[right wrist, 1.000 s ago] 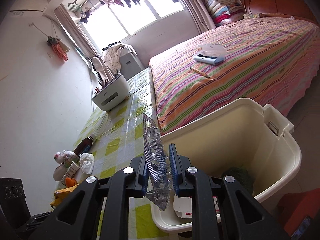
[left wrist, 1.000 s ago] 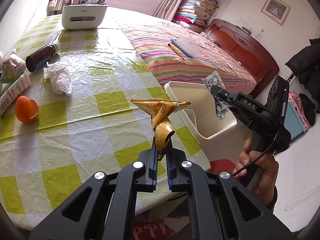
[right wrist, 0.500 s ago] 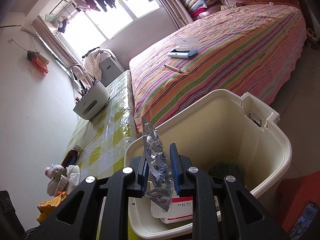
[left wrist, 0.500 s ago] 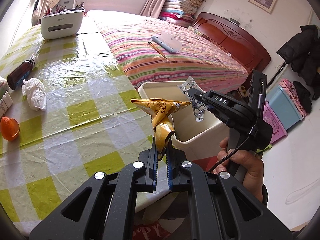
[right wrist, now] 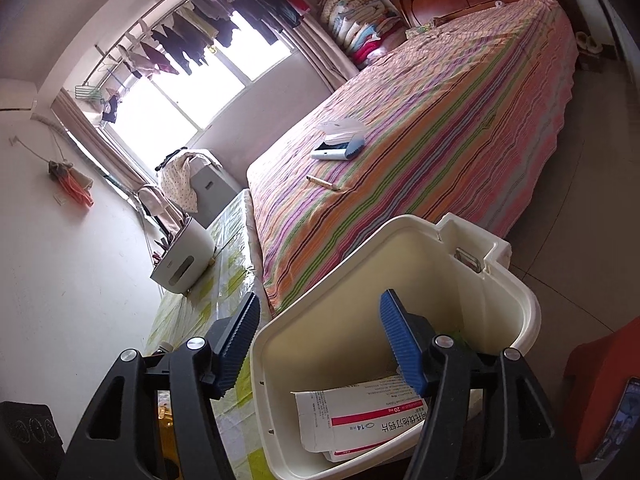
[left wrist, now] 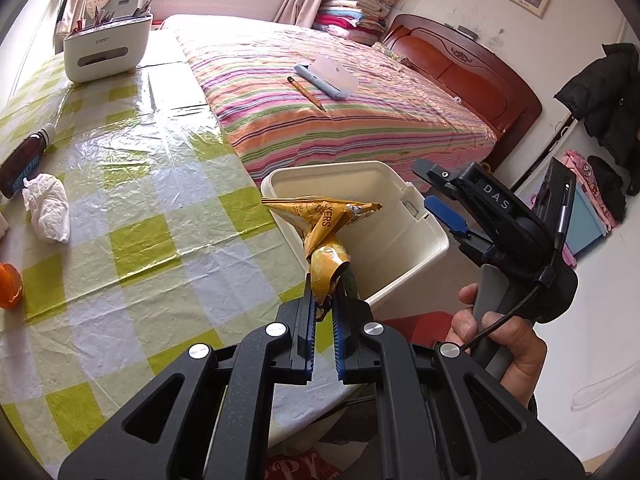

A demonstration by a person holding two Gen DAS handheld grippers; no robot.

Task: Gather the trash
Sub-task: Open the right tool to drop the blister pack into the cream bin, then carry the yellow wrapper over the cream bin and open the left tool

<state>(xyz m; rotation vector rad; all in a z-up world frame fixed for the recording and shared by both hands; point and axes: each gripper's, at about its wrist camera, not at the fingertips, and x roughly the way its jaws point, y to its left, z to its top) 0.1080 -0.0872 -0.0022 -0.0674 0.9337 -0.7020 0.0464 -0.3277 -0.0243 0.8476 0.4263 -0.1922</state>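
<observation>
My left gripper (left wrist: 323, 308) is shut on a crumpled yellow snack wrapper (left wrist: 322, 232) and holds it upright at the table's right edge, in front of the cream trash bin (left wrist: 400, 192). My right gripper (right wrist: 320, 320) is open and empty above the bin (right wrist: 516, 300); it also shows in the left wrist view (left wrist: 436, 188) over the bin's far corner. A white and pink medicine box (right wrist: 364, 416) lies in the bin. A crumpled white tissue (left wrist: 46, 208) lies on the checked tablecloth.
On the green checked table (left wrist: 132, 240) lie a brown bottle (left wrist: 22, 160), an orange (left wrist: 8, 286) and a white organizer (left wrist: 106, 48). The striped bed (left wrist: 340, 108) stands behind the bin with a pencil and a case. A red stool (right wrist: 600, 392) stands beside the bin.
My right gripper opened and the silver blister pack it held is gone from its jaws. Both grippers moved nearer over the bin. The left still holds the wrapper.
</observation>
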